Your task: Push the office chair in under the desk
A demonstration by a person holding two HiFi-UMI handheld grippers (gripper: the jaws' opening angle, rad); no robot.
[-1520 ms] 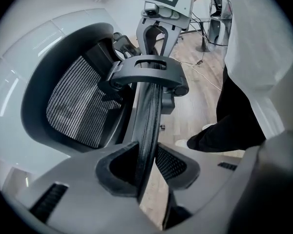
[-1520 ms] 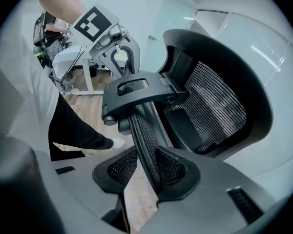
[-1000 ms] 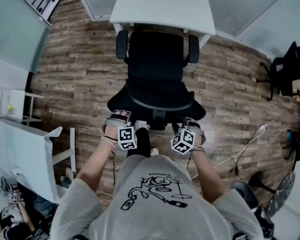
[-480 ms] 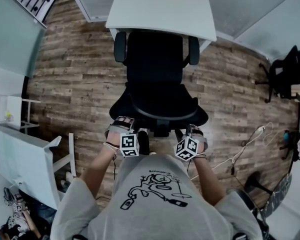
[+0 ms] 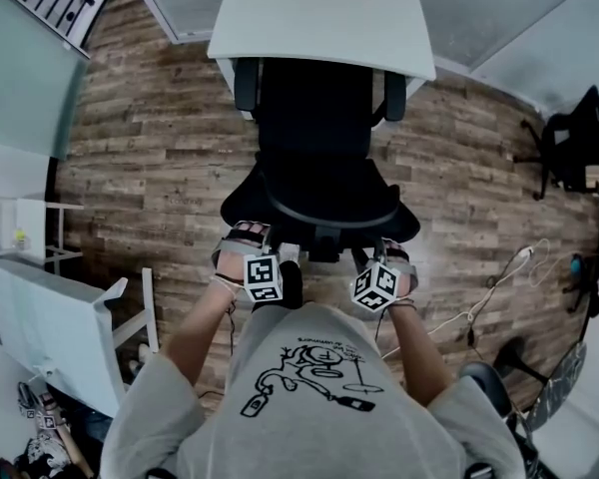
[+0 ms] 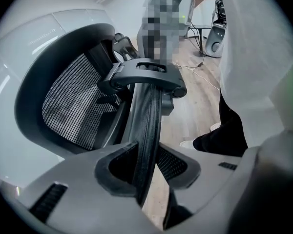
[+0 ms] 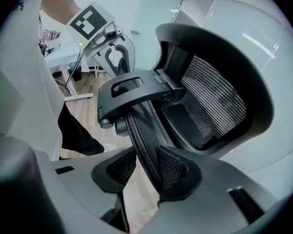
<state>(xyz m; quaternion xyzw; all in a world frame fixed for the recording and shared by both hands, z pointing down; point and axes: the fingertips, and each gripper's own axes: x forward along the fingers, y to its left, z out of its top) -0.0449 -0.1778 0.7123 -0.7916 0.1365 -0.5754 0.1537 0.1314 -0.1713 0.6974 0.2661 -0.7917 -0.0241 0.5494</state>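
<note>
The office chair has been carried further in, so that its armrests are now met by the near edge of the surface, while the backrest is left out over the plank floor. The left gripper is being closed on the ribbed band of the backrest, and the right gripper is clamped on that band's other end. Bare floor is seen on both sides of the chair, with a second chair well apart at the right.

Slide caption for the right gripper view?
Right claw grips the office chair's ribbed back bar, mesh backrest beyond.
</note>
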